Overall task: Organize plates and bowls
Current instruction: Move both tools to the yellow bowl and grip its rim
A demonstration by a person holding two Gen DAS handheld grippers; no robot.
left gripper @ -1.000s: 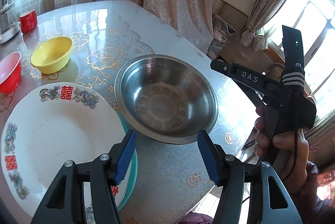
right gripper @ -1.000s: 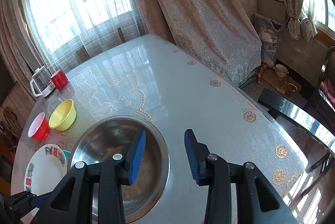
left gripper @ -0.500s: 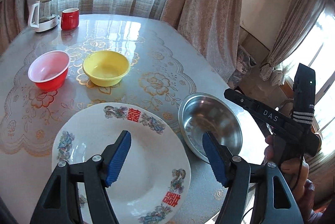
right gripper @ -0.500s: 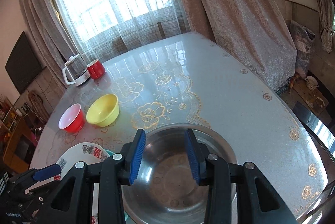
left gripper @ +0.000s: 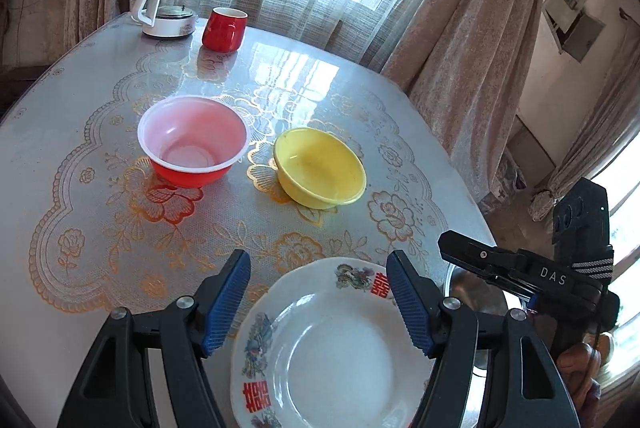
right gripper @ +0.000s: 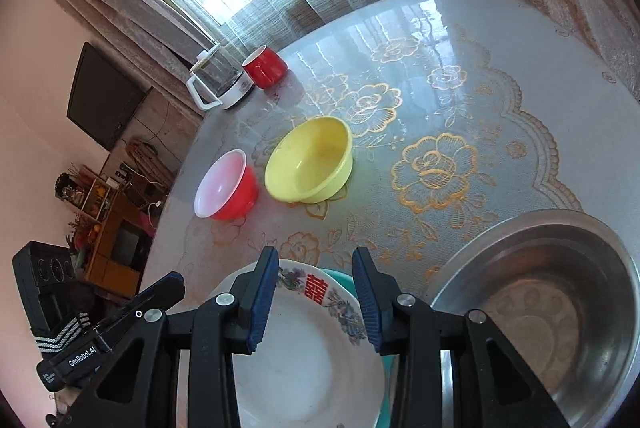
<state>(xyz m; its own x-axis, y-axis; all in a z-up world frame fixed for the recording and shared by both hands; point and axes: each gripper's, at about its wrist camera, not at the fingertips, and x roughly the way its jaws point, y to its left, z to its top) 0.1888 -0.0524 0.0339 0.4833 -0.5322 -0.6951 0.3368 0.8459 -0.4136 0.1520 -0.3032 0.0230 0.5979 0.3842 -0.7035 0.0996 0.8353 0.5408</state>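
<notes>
both grippers, left gripper (left gripper: 318,298) and right gripper (right gripper: 315,302), gape with nothing held. white plate (left gripper: 340,344) sits on a teal plate (right gripper: 340,278) at 6 o'clock; steel bowl (right gripper: 552,308) at 4; yellow bowl (left gripper: 320,167) and red bowl (left gripper: 192,139) near 12, unstacked. we judge the bowls remain to be nested.

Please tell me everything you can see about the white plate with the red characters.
The white plate looks like glazed ceramic, round, with a shallow well and a wide rim painted with red double-happiness characters and colourful motifs. It is empty and lies flat at the near table edge, on a teal plate whose edge peeks out. A steel bowl is beside it. Neither open gripper visibly touches it.
</notes>
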